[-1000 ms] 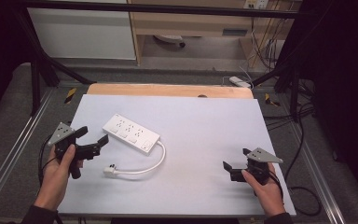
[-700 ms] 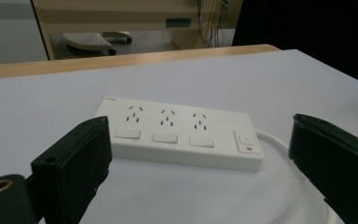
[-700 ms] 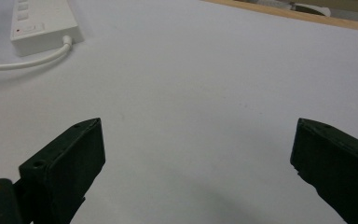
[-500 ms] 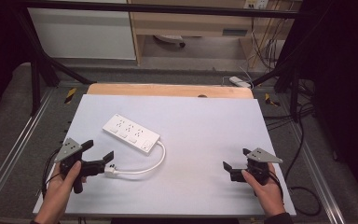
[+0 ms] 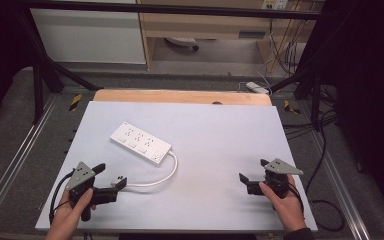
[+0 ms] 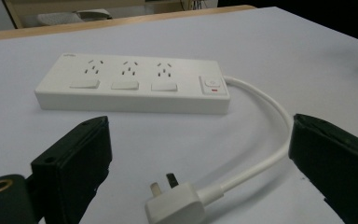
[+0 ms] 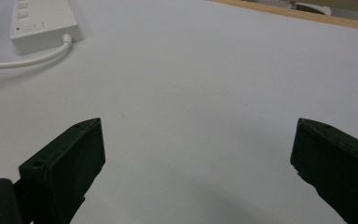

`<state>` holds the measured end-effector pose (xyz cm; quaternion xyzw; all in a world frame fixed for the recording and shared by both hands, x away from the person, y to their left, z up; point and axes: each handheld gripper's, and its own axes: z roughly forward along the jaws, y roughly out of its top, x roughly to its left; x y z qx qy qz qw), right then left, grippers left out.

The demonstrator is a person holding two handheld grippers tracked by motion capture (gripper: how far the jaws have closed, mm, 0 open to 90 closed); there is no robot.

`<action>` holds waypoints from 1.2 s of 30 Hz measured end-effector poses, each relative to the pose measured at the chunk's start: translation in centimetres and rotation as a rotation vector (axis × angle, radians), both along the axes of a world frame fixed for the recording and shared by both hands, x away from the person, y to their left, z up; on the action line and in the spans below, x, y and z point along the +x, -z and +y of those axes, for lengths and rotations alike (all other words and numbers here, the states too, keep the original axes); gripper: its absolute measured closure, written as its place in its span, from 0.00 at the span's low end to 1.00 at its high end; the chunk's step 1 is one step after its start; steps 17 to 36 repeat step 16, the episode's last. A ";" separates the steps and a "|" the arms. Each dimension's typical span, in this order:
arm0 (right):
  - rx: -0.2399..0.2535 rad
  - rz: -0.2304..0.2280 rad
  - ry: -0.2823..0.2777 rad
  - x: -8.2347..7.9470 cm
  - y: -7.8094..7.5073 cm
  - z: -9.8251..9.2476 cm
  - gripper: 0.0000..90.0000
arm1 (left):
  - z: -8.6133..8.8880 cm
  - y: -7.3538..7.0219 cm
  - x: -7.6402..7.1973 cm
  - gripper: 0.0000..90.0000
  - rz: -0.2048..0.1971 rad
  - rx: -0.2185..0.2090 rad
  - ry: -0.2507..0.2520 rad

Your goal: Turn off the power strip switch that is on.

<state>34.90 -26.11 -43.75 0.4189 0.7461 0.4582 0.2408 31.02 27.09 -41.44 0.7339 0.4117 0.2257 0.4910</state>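
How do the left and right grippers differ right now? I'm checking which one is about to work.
The left gripper has the white plug lying between its open jaws, near the power strip; the right gripper has bare table between its jaws. The left one sits by the cable; the right one sits far from it. Both are open and hand-held.

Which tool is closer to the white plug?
Left. The left tool has its open jaws on either side of the plug; the right tool sits far across the table, also open.
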 end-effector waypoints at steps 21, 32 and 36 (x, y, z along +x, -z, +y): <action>-0.045 0.048 0.044 0.3 0.6 -0.2 0.04 | 2.7 1.9 -1.1 0.08 0.067 -0.052 -0.112; -0.045 0.048 0.044 0.3 0.6 -0.2 0.04 | 2.7 1.9 -1.1 0.08 0.067 -0.052 -0.112; -0.045 0.048 0.044 0.3 0.6 -0.2 0.04 | 2.7 1.9 -1.1 0.08 0.067 -0.052 -0.112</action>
